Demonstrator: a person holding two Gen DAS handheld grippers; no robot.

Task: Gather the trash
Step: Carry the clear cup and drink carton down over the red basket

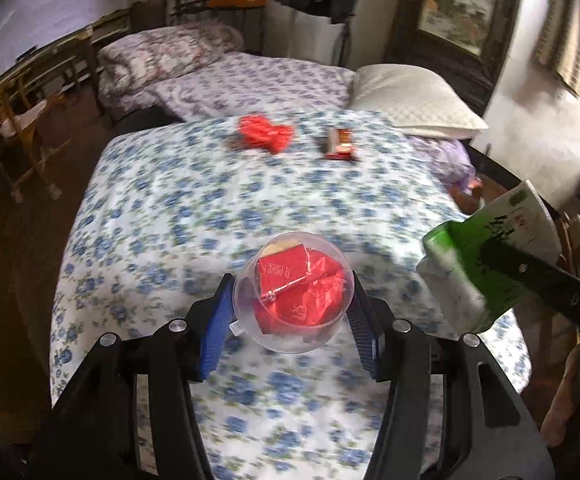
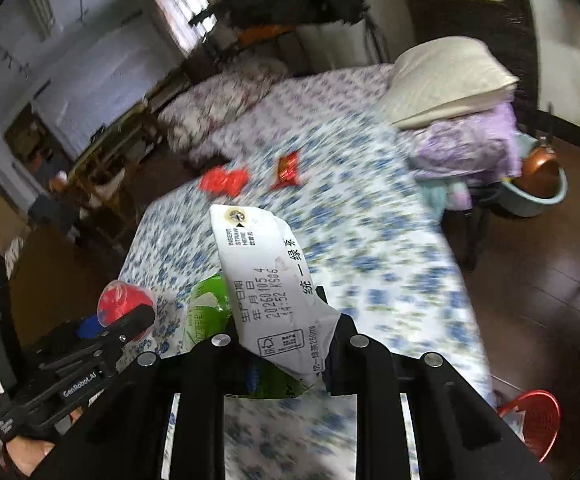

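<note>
We see the bed (image 1: pixel 218 208) below both grippers. The cup (image 1: pixel 293 292) sits between the left gripper (image 1: pixel 290 320) pads, with wrappers (image 1: pixel 301 284) in it. To its right, the carton (image 2: pixel 266 292) is held in the right gripper (image 2: pixel 286 344). On the far part of the bed lie a crumpled wrapper (image 1: pixel 266 134) and, to its right, a snack packet (image 1: pixel 339 142). A pillow (image 1: pixel 413 100) lies at far right.

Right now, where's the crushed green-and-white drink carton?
Pinched in the right gripper, the crushed green-and-white drink carton hangs above the floral bedspread, beside the left gripper's clear plastic cup.
</note>
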